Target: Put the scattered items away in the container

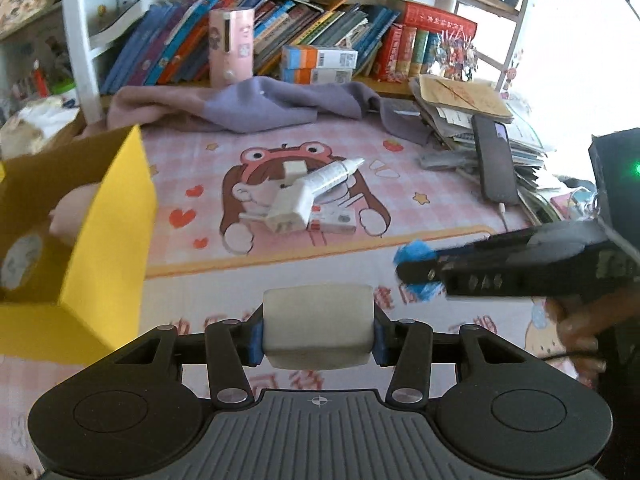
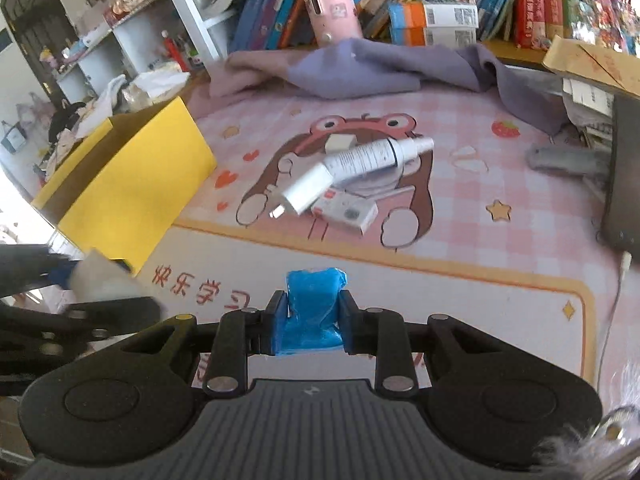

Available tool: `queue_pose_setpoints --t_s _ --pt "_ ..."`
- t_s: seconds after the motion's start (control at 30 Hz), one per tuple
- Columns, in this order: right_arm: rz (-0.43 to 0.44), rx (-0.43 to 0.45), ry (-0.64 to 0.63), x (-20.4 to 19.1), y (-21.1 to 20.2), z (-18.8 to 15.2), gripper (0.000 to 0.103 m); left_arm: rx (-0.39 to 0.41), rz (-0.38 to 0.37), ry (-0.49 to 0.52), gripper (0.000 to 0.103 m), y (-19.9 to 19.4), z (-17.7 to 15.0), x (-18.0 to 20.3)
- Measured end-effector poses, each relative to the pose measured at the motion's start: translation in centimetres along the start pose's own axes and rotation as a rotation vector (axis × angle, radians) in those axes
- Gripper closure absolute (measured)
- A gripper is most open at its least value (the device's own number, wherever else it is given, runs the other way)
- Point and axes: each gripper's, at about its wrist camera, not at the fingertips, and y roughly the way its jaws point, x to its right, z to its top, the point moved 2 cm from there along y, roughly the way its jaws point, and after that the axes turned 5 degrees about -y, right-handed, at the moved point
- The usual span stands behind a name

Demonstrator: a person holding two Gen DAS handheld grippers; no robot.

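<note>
My left gripper (image 1: 318, 330) is shut on a white rounded block (image 1: 318, 320), held above the pink cartoon mat. My right gripper (image 2: 312, 316) is shut on a crumpled blue wrapper (image 2: 314, 308); from the left wrist view it shows at the right as my right gripper (image 1: 416, 270). The yellow cardboard box (image 1: 108, 220) stands open at the left, with pale items inside; it appears as the yellow box (image 2: 132, 184) in the right wrist view. On the mat's middle lie a white tube (image 2: 376, 156), a white charger plug (image 2: 308, 192) and a small white carton (image 2: 348, 210).
A purple cloth (image 1: 280, 104) lies at the back under a shelf of books (image 1: 280, 36). A pile of papers with a dark phone (image 1: 494, 160) fills the right side. A pink case (image 1: 232, 48) and orange-blue cartons (image 1: 316, 64) stand on the shelf. A hand (image 1: 580, 328) holds the right gripper.
</note>
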Motion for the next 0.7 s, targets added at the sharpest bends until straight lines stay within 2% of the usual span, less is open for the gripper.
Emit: queue_pose_setpoints --t_s 0.13,0.4,0.7 --pt "-0.034 0.043 -0.001 -1.2 -1.7 0.1 0.078 0.016 -0.026 -0.01 0.057 -0.9 -0.6 -1.1" --pt "-0.128 0.085 0.037 -5.3 -3.8 -0.8 0.078 0.066 -0.107 0.054 0.057 -3.4 -1.2 -4.0" --pt "-0.222 0.14 0.079 -12.7 -5.4 -3.4 0.078 0.095 -0.178 0.123 0.057 -7.4 -4.7 -8.6"
